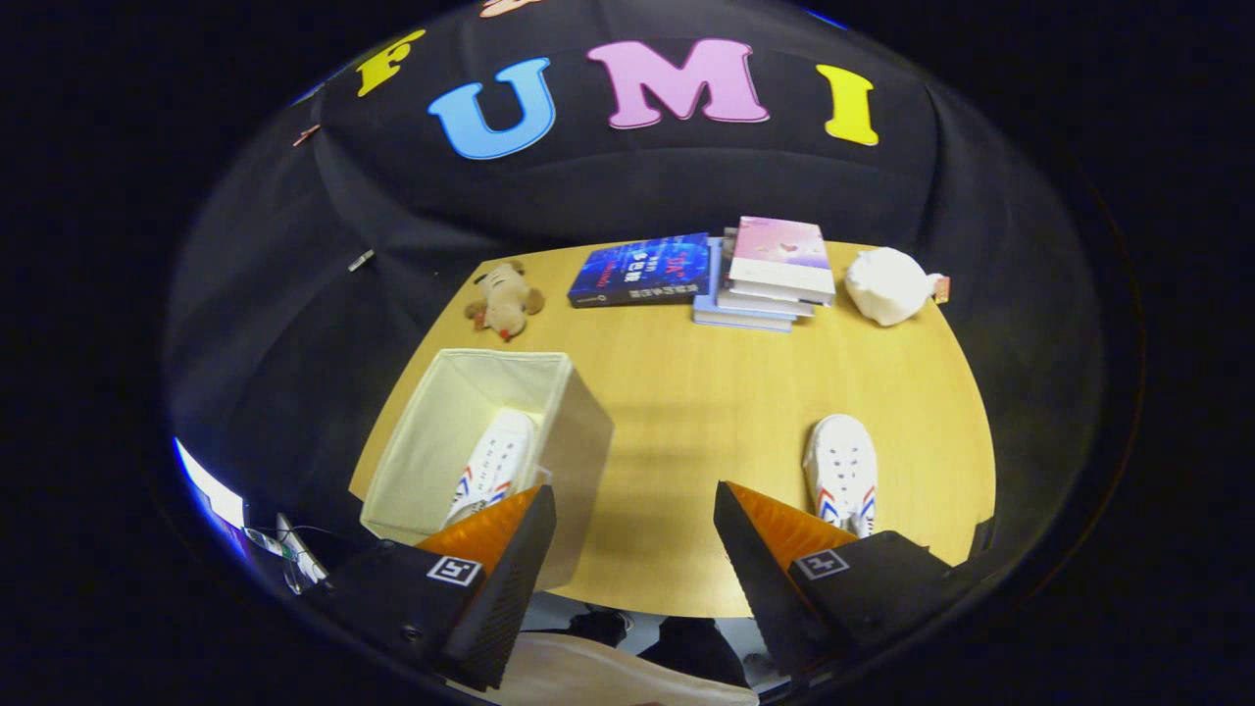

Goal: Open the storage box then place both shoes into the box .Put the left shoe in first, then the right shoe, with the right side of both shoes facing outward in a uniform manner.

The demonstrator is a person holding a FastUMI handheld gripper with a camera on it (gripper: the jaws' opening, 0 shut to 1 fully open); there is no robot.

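Gripper (632, 549) was held above the near table edge, fingers spread wide, nothing between them. Bare tabletop (686, 412) was seen through the gap.

Storage box (578, 422) was found open, just ahead of the left finger, at the table's near left side. One shoe (495, 461) was lying inside it, toe pointing away; judged to be the left shoe, so step one is taken as done. Which side faces outward could not be confirmed from this angle.

Second shoe (841, 466) was sitting on the table just ahead of the right finger, well apart from the box, toe pointing away. Step in hand is judged to be the pick of this shoe. Next move calls for a shift right and down, the fingers closed across the shoe's sides, then a carry left over the box wall and a placement beside the first shoe, same orientation.

Path between shoe and box was unobstructed. Further back, well clear: a plush toy (505, 299) beyond the box, a blue book (642, 270), a book stack (775, 275), a white soft object (887, 284) at the far right. None is expected to interfere. The box wall is the only thing to be cleared.
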